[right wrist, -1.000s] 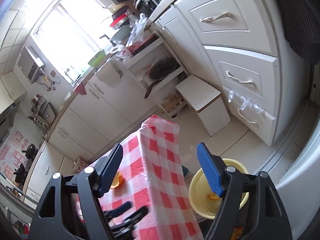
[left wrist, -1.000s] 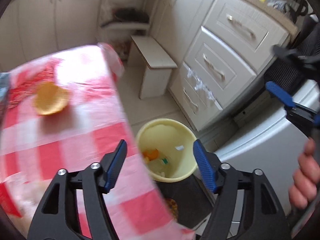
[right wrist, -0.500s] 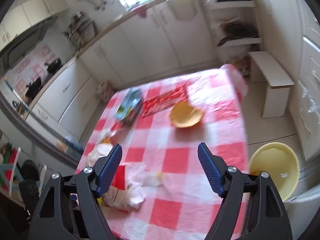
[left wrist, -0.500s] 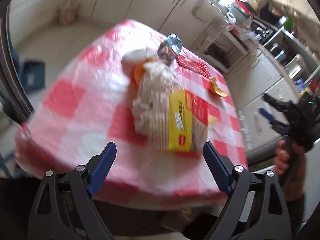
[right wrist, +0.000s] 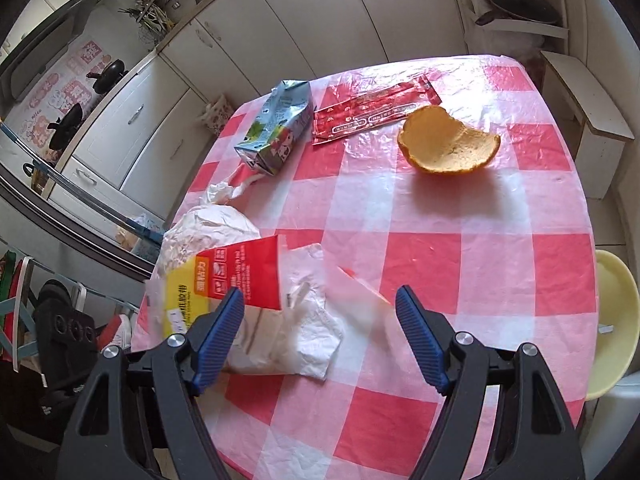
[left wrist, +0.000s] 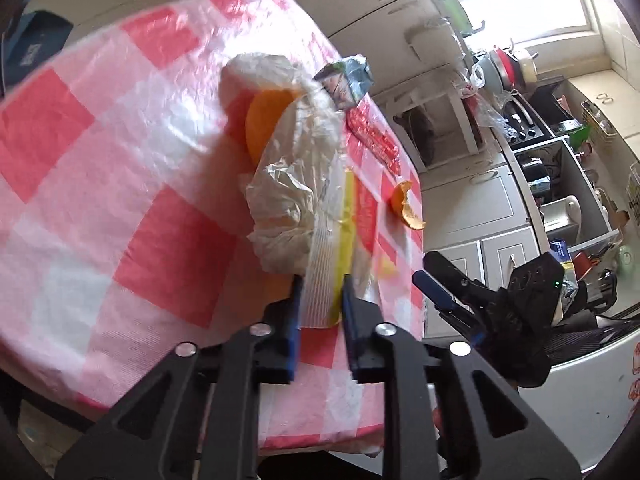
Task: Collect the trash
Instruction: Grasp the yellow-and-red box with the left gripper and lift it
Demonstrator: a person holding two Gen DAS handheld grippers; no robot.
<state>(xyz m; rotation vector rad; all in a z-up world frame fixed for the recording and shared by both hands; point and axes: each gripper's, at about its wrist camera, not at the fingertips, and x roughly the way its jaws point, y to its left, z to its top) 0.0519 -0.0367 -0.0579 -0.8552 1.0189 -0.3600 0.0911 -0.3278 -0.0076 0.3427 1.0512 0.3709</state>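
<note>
Left gripper (left wrist: 320,304): jaws have just been closing and now stand nearly together, blue pads pressing either side of the near edge of a crumpled plastic bag with yellow-and-red label (left wrist: 332,240). Bag lies on the table with red-and-white checked cloth (left wrist: 120,160), near the table edge closest to the gripper. Left view is motion-blurred.

Right gripper (right wrist: 320,328): jaws wide apart, nothing between the pads. It hangs over the near part of the table, tilted downward. Its left pad sits over the labelled bag (right wrist: 232,280); whether it touches the bag cannot be told. A white crumpled tissue or paper (right wrist: 312,320) lies against the bag, below the gap of the jaws.

Other trash on the cloth, right view:
- orange peel half (right wrist: 448,146), hollow side up, far right part of the table, apart from everything else.
- red flat wrapper (right wrist: 372,114), just beyond the peel, toward the far edge.
- squashed blue drink carton (right wrist: 276,128), on its side, just left of the wrapper.
- twisted white plastic (right wrist: 224,194), between carton and bag.

Left view also shows a second orange piece (left wrist: 264,120) tucked under the far end of the bag.

Pale yellow bin (right wrist: 612,320) stands on the floor at the right side of the table, partly hidden by the table edge. White kitchen cabinets (right wrist: 280,20) behind the table.
</note>
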